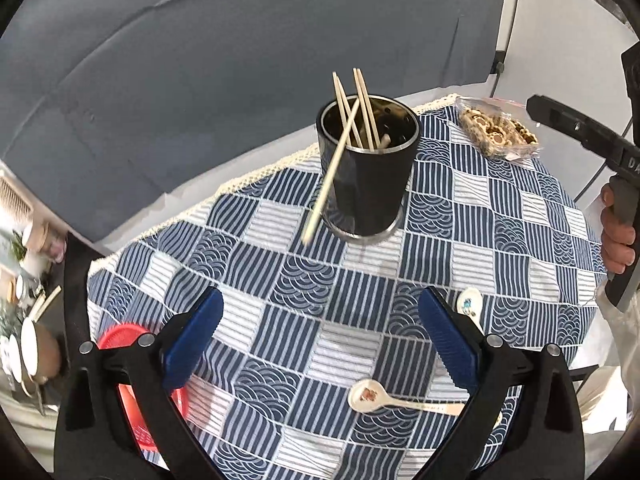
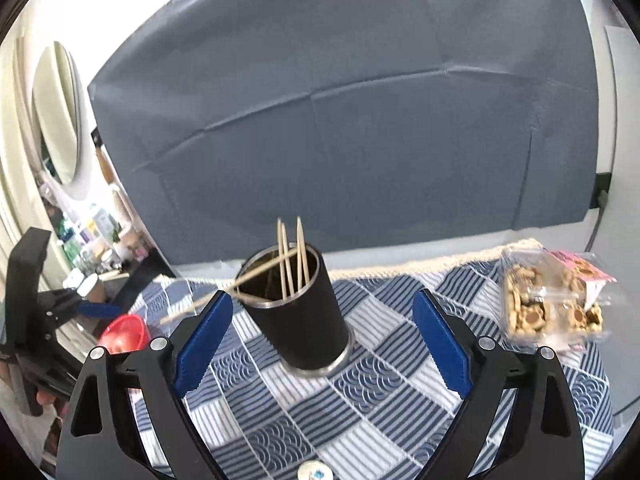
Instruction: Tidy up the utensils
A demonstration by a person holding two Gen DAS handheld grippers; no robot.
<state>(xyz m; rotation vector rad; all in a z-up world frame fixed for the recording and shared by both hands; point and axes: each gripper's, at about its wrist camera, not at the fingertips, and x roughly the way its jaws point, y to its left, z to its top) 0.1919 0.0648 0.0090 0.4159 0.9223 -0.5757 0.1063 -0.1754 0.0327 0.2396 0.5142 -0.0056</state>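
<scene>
Two ceramic spoons (image 1: pixel 366 395) lie on the checked cloth (image 1: pixel 256 240) nearer than the black holder (image 1: pixel 368 168), likely awaiting collection, since both the left gripper (image 1: pixel 320 340) and right gripper (image 2: pixel 322 344) hang spread and empty while chopsticks (image 1: pixel 358 112) already stand inside the holder.

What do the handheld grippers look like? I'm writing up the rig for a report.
Both the left gripper and the right gripper have black, angular plastic frames with silver pivot bolts and two ribbed blue finger pads. Seen from the left camera, the right one's black body carries white lettering; a bare hand grips its handle.
</scene>
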